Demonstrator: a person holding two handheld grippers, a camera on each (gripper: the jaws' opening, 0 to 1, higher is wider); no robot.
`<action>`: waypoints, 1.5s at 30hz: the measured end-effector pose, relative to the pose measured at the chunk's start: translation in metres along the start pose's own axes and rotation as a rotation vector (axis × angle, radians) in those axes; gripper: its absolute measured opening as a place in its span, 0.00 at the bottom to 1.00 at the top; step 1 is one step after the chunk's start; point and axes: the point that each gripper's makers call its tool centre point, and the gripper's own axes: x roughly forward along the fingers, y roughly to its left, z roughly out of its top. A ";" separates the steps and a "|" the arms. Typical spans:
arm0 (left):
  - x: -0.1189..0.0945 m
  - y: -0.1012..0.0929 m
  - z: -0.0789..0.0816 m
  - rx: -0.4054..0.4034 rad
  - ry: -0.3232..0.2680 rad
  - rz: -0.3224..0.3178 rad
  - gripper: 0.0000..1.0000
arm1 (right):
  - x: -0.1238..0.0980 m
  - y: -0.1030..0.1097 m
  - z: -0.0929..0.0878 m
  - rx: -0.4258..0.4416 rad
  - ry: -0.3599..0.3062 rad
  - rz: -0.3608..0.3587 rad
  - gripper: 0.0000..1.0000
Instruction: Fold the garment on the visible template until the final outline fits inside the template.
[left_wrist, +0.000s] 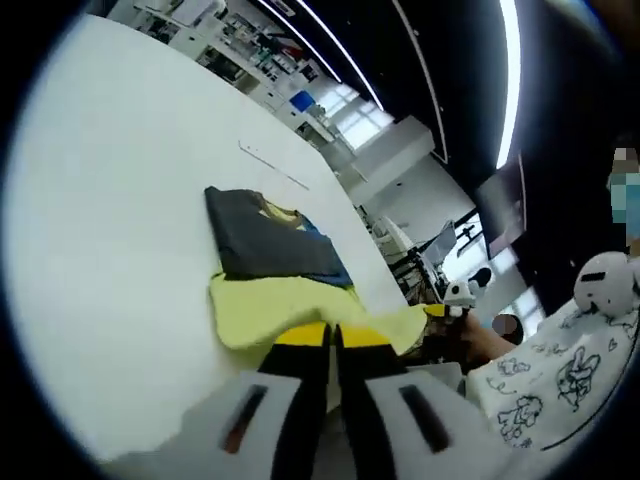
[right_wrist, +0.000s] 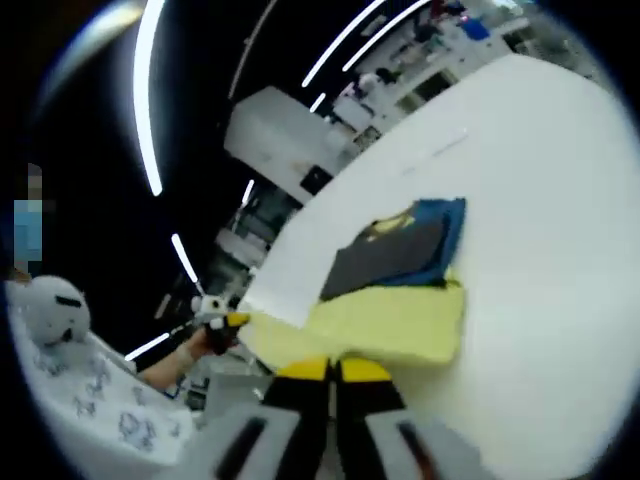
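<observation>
So this looks like mid-fold: the garment (left_wrist: 285, 270) is lying on the white table (left_wrist: 110, 220) straight ahead of both claws, with its dark grey and blue part already stacked flat farther out and the pale yellow part spread nearer in. In the left gripper view the left gripper (left_wrist: 333, 338) has its yellow-tipped jaws drawn together with basically no gap, and the yellow edge of the cloth sits right at the tips, so I'd say it's pinched on that near edge, though the actual bite is hidden under the jaws. Same story in the right gripper view: the right gripper (right_wrist: 334, 368) is closed up tight with the near yellow hem right at its tips, looks like it's got hold of it too. Each claw also shows up at the side of the other's view, holding a corner of the yellow edge off to the side. I can't pick out the template outline under the cloth, only a faint line on the table well beyond the garment. My guess is the next move is lifting that yellow edge with both claws together and carrying it forward over the dark part, keeping the two corners level so it lands square and doesn't bunch.
</observation>
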 end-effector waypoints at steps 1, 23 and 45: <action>0.003 0.004 0.004 -0.011 -0.001 0.015 0.00 | 0.002 -0.001 0.005 -0.001 -0.005 0.000 0.00; 0.074 0.055 0.103 -0.031 -0.100 0.053 0.00 | 0.060 -0.082 0.126 -0.202 -0.029 -0.180 0.00; 0.139 0.079 0.106 -0.125 -0.157 0.157 0.00 | 0.115 -0.155 0.163 -0.242 -0.018 -0.309 0.00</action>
